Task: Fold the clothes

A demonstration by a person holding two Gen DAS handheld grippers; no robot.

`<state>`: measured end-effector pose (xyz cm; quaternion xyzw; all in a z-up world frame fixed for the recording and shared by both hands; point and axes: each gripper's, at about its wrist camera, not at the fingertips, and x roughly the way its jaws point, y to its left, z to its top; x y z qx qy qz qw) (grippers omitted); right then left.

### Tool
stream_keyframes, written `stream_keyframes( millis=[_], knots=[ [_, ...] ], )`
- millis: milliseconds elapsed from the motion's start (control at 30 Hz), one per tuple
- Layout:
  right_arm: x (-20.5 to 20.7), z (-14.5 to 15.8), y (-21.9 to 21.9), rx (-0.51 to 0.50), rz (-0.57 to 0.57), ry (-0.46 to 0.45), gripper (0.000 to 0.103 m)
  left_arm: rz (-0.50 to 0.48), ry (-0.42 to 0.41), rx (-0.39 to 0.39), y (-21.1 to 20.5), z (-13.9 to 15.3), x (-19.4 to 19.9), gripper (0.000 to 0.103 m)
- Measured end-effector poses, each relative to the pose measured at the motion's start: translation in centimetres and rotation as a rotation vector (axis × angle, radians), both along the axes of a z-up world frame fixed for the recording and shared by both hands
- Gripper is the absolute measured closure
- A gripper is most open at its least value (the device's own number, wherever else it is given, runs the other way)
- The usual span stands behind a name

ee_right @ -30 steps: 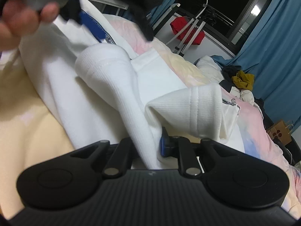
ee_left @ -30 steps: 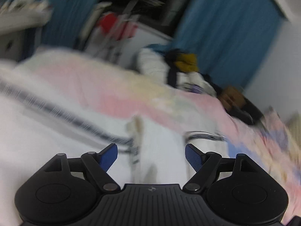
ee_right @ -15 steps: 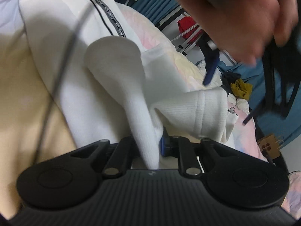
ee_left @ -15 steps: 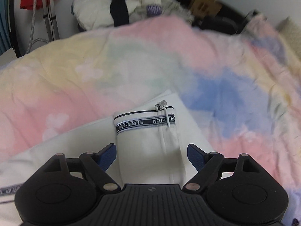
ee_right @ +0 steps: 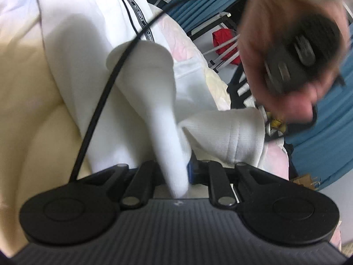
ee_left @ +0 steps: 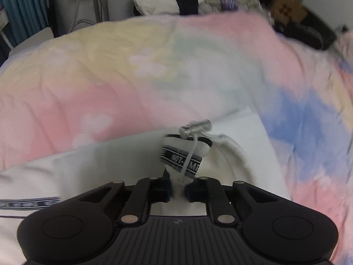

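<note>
pastel bedspread [ee_left: 123, 92] under white garment [ee_right: 88, 61]; left gripper [ee_left: 178, 190] and right gripper [ee_right: 186, 172] both pinch it.

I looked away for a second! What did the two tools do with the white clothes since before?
The left tool was open over the white garment; it has now closed on its printed band end. The right tool stayed clamped on the same white fabric.

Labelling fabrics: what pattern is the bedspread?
Pastel patches of pink, yellow and blue on the bedspread; left wrist view.
</note>
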<state>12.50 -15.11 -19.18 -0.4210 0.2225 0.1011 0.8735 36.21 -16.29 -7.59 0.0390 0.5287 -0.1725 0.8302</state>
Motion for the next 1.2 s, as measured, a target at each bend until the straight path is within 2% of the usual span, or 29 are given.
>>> stream_keyframes(
  millis=[100, 167, 233, 300, 400, 433, 467, 500, 533, 600, 633, 767, 867, 933, 1000, 1067, 1200],
  knots=[
    [-0.7, 1.1, -0.2, -0.014, 0.028, 0.000, 0.088, 0.070, -0.010, -0.077, 4.7, 1.2, -0.5, 0.093],
    [-1.2, 2.1, -0.4, -0.007, 0.043, -0.003, 0.087, 0.118, 0.003, -0.161, 8.1, 0.9, -0.9, 0.092],
    [-1.7, 2.8, -0.5, 0.003, 0.066, 0.007, 0.087, 0.169, 0.034, -0.264, 11.6, -0.1, -1.3, 0.091],
    [-2.1, 3.2, -0.3, -0.003, 0.090, 0.021, 0.087, 0.196, 0.037, -0.326, 14.2, -1.3, -1.8, 0.087],
    [-3.1, 3.8, -0.1, -0.028, 0.126, 0.026, 0.083, 0.216, 0.051, -0.364, 17.2, -2.9, -2.7, 0.082],
    [-3.2, 4.0, -0.3, -0.019, 0.136, 0.028, 0.082, 0.216, 0.045, -0.385, 17.7, -2.8, -3.5, 0.082],
    [-3.4, 4.2, -0.4, -0.009, 0.146, 0.030, 0.078, 0.215, 0.038, -0.406, 18.2, -2.8, -4.2, 0.076],
    [-3.6, 4.5, -0.5, 0.001, 0.157, 0.032, 0.075, 0.215, 0.032, -0.427, 18.7, -2.7, -4.9, 0.066],
    [-3.7, 4.7, -0.6, 0.014, 0.167, 0.037, 0.074, 0.214, 0.025, -0.448, 19.2, -2.6, -5.7, 0.064],
    [-4.2, 5.3, -1.3, 0.073, 0.193, 0.073, 0.068, 0.213, 0.012, -0.490, 20.2, -2.5, -7.2, 0.044],
    [-4.5, 5.6, -1.5, 0.106, 0.213, 0.093, 0.066, 0.213, 0.006, -0.511, 20.6, -2.5, -7.9, 0.041],
    [-8.0, 6.9, -2.4, 0.232, 0.317, 0.145, 0.059, 0.238, 0.013, -0.614, 21.9, -3.1, -11.4, 0.037],
    [-8.2, 7.7, -2.8, 0.308, 0.336, 0.171, 0.059, 0.251, 0.013, -0.644, 22.5, -4.2, -12.7, 0.035],
    [-7.9, 7.9, -3.4, 0.347, 0.327, 0.186, 0.059, 0.261, 0.022, -0.656, 22.6, -4.9, -12.8, 0.032],
    [-7.8, 8.3, -3.9, 0.381, 0.318, 0.207, 0.059, 0.276, 0.028, -0.678, 22.7, -5.5, -12.6, 0.025],
    [-7.8, 8.7, -4.5, 0.407, 0.300, 0.227, 0.059, 0.306, 0.048, -0.697, 22.7, -6.0, -11.9, 0.024],
    [-9.5, 8.0, -5.7, 0.491, 0.169, 0.292, 0.059, 0.355, 0.065, -0.724, 22.8, -7.1, -10.7, 0.025]
  ],
)
